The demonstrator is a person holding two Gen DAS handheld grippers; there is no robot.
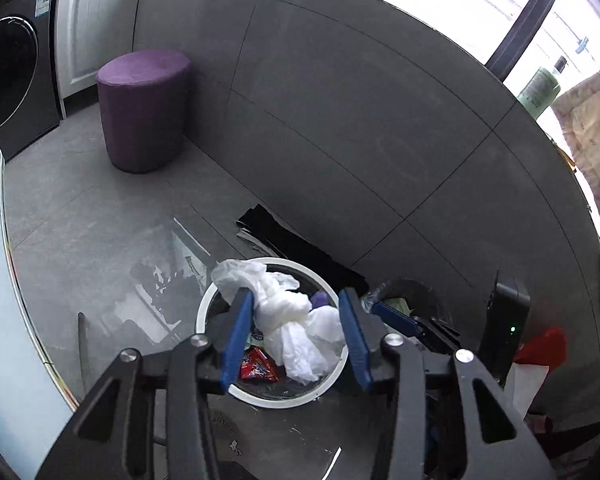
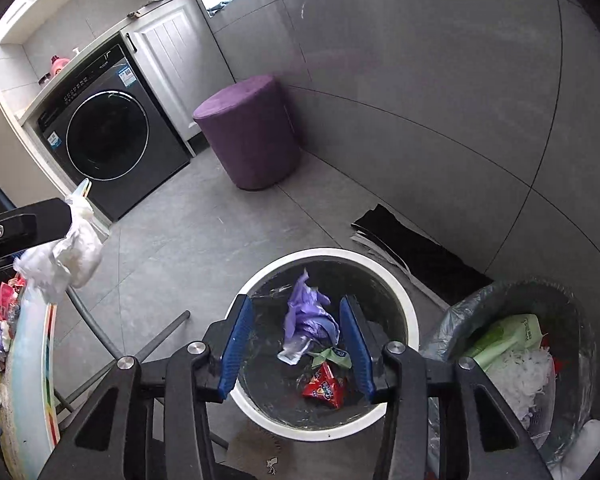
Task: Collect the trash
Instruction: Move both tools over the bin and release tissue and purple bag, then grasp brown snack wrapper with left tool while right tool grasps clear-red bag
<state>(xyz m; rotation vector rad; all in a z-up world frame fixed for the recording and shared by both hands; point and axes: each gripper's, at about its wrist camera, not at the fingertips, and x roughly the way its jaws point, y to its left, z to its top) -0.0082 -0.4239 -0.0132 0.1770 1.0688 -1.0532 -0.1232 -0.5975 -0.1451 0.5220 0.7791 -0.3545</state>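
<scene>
Above the round black trash bin with a white rim (image 2: pixel 404 300), the right gripper (image 2: pixel 296 304) is held with its 2 blue-padded jaws spread wide and nothing between them. Inside this bin, a crumpled purple plastic piece (image 2: pixel 308 316), a small green wrapper (image 2: pixel 334 356) and a red triangular snack wrapper (image 2: pixel 324 390) are seen lying on the dark bottom. The left gripper (image 1: pixel 296 300) is also recorded with jaws wide apart; a crumpled white plastic bag (image 1: pixel 296 332) hangs between them, touching the tip of its left finger, over the same bin. Whether the bag is snagged there or falling cannot be told. Just beside the bin, on its right, a 2nd bin lined with a grey plastic bag (image 2: pixel 460 312) is noted, already holding green and white trash. A purple cylindrical fabric stool (image 2: pixel 248 132) stands well apart, against the grey wall.
</scene>
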